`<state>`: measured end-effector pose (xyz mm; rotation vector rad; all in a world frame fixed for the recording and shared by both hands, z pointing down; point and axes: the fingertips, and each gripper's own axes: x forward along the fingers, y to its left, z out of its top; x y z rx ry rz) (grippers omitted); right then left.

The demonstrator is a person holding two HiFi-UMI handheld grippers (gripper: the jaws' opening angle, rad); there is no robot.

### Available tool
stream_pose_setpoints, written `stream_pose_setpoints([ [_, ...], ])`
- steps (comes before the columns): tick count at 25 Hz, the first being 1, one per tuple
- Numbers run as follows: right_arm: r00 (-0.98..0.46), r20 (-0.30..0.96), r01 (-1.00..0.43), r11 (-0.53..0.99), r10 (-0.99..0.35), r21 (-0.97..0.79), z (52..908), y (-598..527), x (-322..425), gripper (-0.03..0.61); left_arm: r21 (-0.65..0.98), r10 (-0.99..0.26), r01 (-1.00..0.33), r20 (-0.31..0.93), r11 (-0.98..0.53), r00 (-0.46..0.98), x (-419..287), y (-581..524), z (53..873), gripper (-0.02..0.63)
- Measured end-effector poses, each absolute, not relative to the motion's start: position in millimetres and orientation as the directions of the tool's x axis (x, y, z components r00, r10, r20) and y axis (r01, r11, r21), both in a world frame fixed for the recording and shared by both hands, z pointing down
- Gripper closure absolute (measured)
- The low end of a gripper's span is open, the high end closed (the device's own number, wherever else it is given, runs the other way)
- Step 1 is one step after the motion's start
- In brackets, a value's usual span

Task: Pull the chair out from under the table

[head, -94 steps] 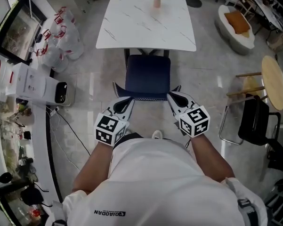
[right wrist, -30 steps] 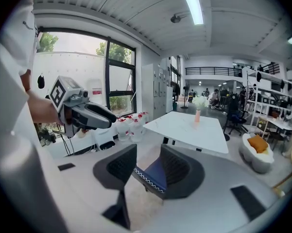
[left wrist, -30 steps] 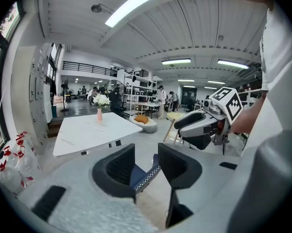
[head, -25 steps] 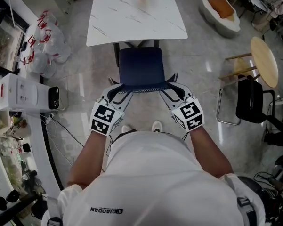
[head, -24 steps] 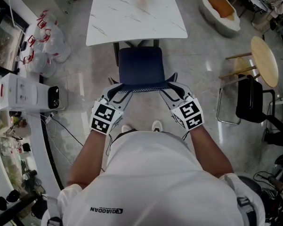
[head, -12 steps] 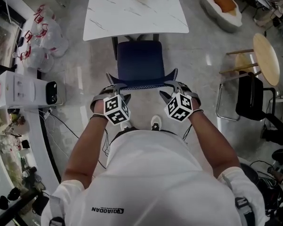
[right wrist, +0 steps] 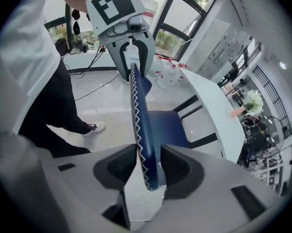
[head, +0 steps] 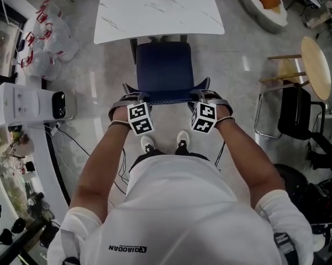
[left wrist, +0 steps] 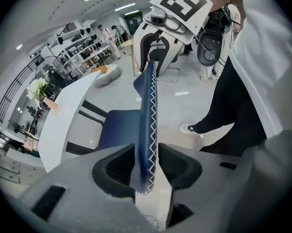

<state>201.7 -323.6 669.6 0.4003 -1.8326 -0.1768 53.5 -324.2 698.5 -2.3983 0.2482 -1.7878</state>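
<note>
A chair with a navy seat stands just in front of the white marble table, its backrest toward me. My left gripper points steeply down over the backrest's left end. My right gripper does the same at the right end. In the left gripper view the stitched navy backrest runs between the pads of the left gripper, which touch both faces. The right gripper view shows the backrest clamped the same way in the right gripper.
A white appliance and tied plastic bags sit at the left, with cables across the floor. A round wooden table and a black chair stand at the right. My shoes are right behind the chair.
Both grippers have sunk and rolled. They lay flat at the backrest's corners a second ago; now they point down over its top edge with the marker cubes facing up.
</note>
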Motion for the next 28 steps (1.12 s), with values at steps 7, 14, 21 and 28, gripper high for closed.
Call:
stream_pose_setpoints([
  [7, -0.214, 0.930, -0.116, 0.953, -0.300, 0.281, 697, -334, 195, 0.396, -0.143, -0.156, -0.068, 0.952, -0.987, 0.263, 56, -328, 726, 0.454],
  [14, -0.157, 0.951, -0.066, 0.963, -0.267, 0.260, 728, -332, 194, 0.394, -0.097, -0.122, -0.106, 0.959, -0.990, 0.256, 56, -333, 745, 0.448],
  [21, -0.178, 0.933, -0.037, 0.950, -0.311, 0.310, 731, -340, 193, 0.428, -0.101, -0.125, -0.099, 0.952, -0.990, 0.278, 58, -334, 747, 0.493],
  [28, -0.181, 0.937, -0.073, 0.954, -0.299, 0.291, 733, -339, 194, 0.456, -0.111, -0.142, -0.127, 0.953, -0.986, 0.269, 60, -334, 750, 0.508],
])
